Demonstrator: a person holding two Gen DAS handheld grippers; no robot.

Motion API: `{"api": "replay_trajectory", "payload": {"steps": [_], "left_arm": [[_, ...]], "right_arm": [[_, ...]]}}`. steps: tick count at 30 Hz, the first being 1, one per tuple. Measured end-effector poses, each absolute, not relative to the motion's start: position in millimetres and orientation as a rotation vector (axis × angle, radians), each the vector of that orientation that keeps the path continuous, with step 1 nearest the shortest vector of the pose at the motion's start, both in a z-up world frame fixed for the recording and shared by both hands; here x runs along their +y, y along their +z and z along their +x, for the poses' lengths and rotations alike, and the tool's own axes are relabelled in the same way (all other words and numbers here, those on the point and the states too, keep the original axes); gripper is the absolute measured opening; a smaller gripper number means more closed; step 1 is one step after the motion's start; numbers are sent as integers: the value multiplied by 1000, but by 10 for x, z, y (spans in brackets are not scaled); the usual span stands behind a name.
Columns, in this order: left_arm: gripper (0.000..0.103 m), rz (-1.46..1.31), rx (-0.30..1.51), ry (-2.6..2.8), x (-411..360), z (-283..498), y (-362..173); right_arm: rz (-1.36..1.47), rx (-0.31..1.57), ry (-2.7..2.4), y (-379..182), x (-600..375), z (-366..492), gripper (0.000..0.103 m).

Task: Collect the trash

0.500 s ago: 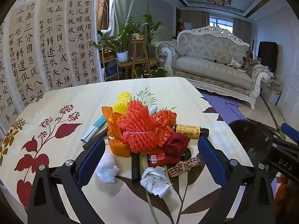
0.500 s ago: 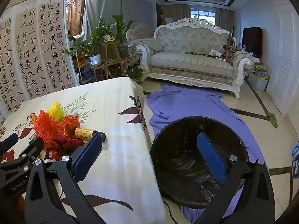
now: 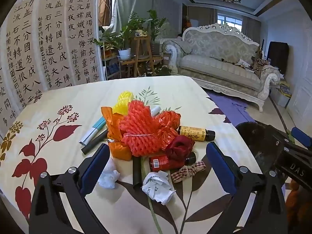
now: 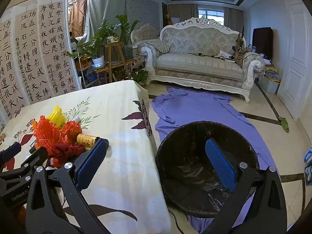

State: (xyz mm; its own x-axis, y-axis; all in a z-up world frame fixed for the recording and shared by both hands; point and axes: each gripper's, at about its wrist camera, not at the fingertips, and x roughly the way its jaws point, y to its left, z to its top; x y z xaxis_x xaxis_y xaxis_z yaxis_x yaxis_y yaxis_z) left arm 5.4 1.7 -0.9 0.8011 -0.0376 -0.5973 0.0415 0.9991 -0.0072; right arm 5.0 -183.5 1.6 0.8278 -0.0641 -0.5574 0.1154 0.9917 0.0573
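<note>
Your left tongs (image 3: 156,167) stand wide open and empty, hovering low over the near side of the desk (image 3: 58,105), with the trash pile right ahead between the two blue pads. In that pile, an orange foam net (image 3: 140,128) sits on top in the middle, a yellow foam net (image 3: 123,102) behind it, and an orange plastic bag (image 3: 115,130) to its left. A yellow-labelled bottle (image 3: 196,133) lies on its side to the right, and a red-labelled bottle (image 3: 169,160) lies nearer you, partly under a dark red wad (image 3: 179,146). Closest to the tongs are a white crumpled tissue (image 3: 108,176) touching the left pad, a crumpled printed paper (image 3: 159,186), and a checked ribbon bow (image 3: 188,170). Your right tongs (image 4: 154,163) are also spread open and hold nothing; the left pad hangs over the desk's right part, the right pad over the black trash bin (image 4: 206,167), which stands on the floor just beside the desk, on a purple cloth (image 4: 195,109).
</note>
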Motion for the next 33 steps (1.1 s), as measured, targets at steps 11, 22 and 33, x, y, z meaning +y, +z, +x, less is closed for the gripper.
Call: {"api": "replay_trajectory", "payload": {"steps": [11,22,33], "left_arm": [[96,14,642,-31,-1,44,-14],[96,11,647,-30,5,43,-26],[96,15,649,-27,2,36,-55]], "right_arm": [[86,599,-97,7,-1832,63,99],[88,602,-95,-2,-1821,65,99],[89,605,-96,-29,-1822,48,99]]}}
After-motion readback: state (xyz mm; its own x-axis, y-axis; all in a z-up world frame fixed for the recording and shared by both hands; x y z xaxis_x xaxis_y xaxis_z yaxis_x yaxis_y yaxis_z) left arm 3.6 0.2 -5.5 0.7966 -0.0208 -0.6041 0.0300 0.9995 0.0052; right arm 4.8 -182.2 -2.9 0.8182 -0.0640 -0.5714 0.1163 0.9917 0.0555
